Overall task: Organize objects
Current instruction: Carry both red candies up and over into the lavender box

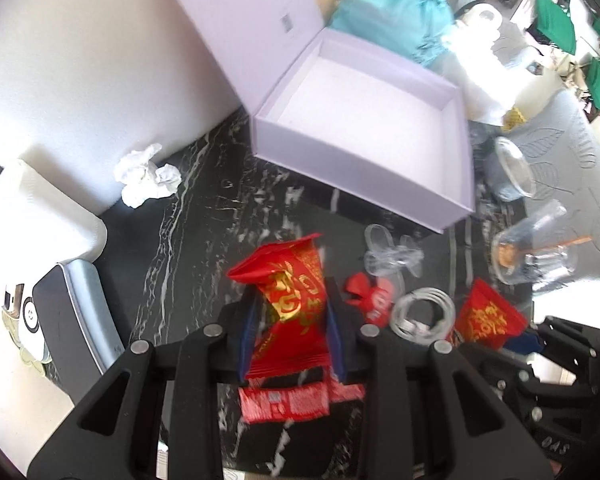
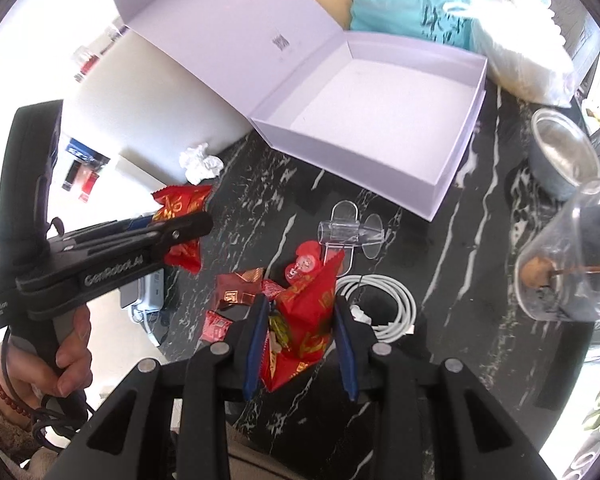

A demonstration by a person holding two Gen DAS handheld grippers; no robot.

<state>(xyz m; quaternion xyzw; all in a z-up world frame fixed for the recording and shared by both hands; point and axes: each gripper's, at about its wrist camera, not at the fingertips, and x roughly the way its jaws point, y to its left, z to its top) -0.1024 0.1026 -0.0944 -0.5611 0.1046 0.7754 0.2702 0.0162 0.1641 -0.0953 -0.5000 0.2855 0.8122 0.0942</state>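
Note:
My left gripper (image 1: pixel 294 312) is shut on a red snack packet with gold print (image 1: pixel 290 296), held above the black marble table. The right wrist view shows this same left gripper (image 2: pixel 196 220) from the side, with its packet (image 2: pixel 180 204) sticking out past the tips. My right gripper (image 2: pixel 302 320) is shut on a second red packet (image 2: pixel 306 320), which also shows in the left wrist view (image 1: pixel 488 318). An open lilac box (image 1: pixel 364 128) stands empty behind them, lid leaning back. More red wrappers (image 1: pixel 284 402) lie on the table below.
A coiled white cable (image 2: pixel 380 304) and a clear plastic stand (image 2: pixel 348 236) lie before the box (image 2: pixel 380 112). Crumpled tissue (image 1: pixel 146 174) sits at left. A tipped clear cup (image 2: pixel 564 268), a grey bowl (image 2: pixel 560 156), a teal bag (image 2: pixel 412 4) and a white bag crowd the right and back.

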